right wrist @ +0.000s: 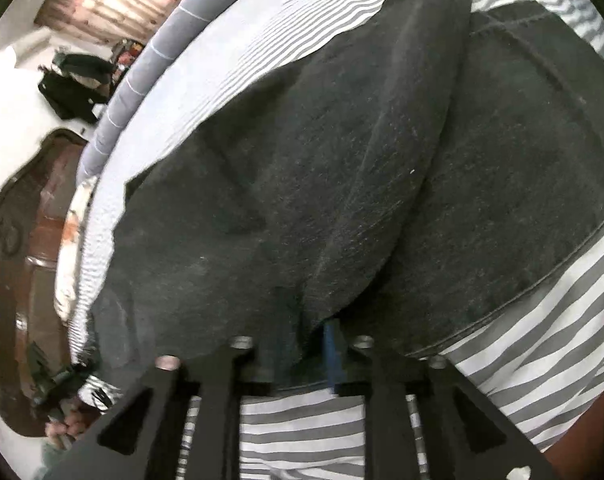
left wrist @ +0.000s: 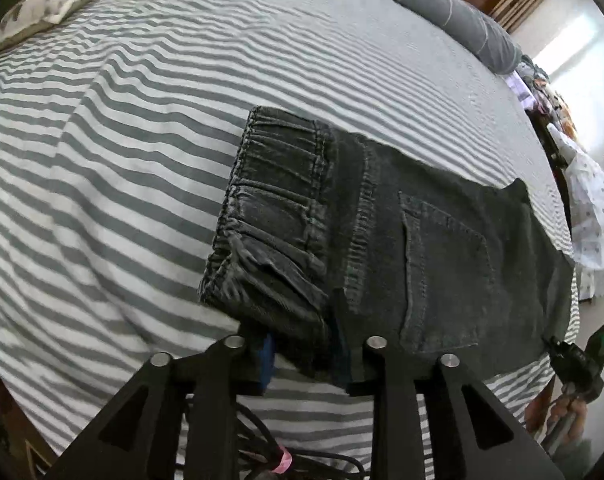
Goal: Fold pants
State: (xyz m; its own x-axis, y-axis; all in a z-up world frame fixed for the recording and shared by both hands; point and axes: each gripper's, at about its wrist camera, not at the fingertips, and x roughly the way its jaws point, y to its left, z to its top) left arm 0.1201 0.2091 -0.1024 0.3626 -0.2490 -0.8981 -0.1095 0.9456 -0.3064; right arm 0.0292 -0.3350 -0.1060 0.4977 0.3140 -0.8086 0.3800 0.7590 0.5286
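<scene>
Black linkage arms of the left gripper (left wrist: 310, 356) fill the bottom of the left wrist view; its jaws stand partly open with the near edge of the dark grey denim pants (left wrist: 382, 232) lying between them, and I cannot tell whether the pads press the cloth. Pants lie flat on the grey-and-white striped bedsheet (left wrist: 142, 160), centre to right of frame, gathered elastic waistband (left wrist: 270, 208) toward the left, stitched back pocket (left wrist: 442, 272) to its right. In the right wrist view the right gripper (right wrist: 302, 356) sits at bottom centre, jaws likewise partly open, a fold of the same denim hanging down between them beside a blue pad (right wrist: 332, 354); contact not resolvable through the blur. Two overlapping layers of fabric fill most of that frame. Judgement on handling: denim is soft but fairly heavy, drapes and sags, not slippery, not fragile; doubled layers hold a crease well. Best holds are the thick waistband and seamed or hemmed edges, pinching both layers together. A grey blanket with thin white lines (left wrist: 442, 4) runs along the upper right.
</scene>
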